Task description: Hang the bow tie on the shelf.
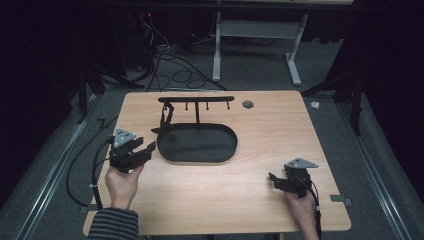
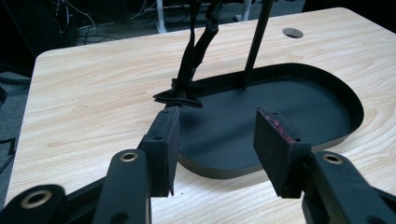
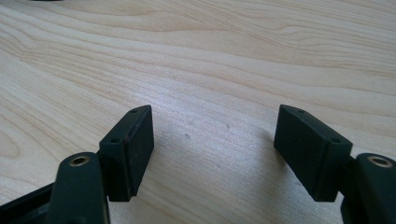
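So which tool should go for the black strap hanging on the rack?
Left, probably. The left tool sits open beside the tray, facing the strap, whose lower end lies just ahead of its jaws. The right tool is open over bare table, farther off.

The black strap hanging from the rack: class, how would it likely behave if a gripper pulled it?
The black strap probably is floppy: it hangs limp from the rack, its end crumpled at the tray's rim. Likely light. The thin-posted rack might tip if tugged.

One oval black tray (image 1: 172,152), one hook rack (image 1: 196,99), one hanging strap (image 1: 165,116), two tools.
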The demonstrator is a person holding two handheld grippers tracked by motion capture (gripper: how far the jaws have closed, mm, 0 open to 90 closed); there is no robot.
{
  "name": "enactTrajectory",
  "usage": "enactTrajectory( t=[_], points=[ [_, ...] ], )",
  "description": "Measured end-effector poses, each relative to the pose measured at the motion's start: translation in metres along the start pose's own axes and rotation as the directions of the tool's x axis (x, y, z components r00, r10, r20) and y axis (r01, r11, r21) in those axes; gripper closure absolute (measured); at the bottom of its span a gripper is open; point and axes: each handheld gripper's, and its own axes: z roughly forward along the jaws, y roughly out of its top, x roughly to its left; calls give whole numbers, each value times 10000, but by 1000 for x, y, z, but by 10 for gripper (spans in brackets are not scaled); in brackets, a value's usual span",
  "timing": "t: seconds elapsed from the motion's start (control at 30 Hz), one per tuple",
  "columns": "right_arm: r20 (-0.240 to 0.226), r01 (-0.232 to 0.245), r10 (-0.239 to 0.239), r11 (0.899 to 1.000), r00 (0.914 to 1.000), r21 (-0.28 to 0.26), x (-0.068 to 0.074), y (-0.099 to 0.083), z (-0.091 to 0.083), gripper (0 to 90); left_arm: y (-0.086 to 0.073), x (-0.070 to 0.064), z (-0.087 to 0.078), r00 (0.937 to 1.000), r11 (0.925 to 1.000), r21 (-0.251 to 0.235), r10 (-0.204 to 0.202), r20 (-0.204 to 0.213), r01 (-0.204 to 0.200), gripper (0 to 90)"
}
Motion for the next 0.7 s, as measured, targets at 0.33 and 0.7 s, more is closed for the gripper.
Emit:
enactTrajectory(
  t=[0.33,0.7],
  points=[
    [2,3,-3,10000,10000,3,0,0,0,299,-6,-1,0,9999,10000,88,-49,145,47,507],
    [2,3,-3,10000,10000,3,0,0,0,299,-12,-6,0,9995,9998,198,-34,311,28,500]
  ],
)
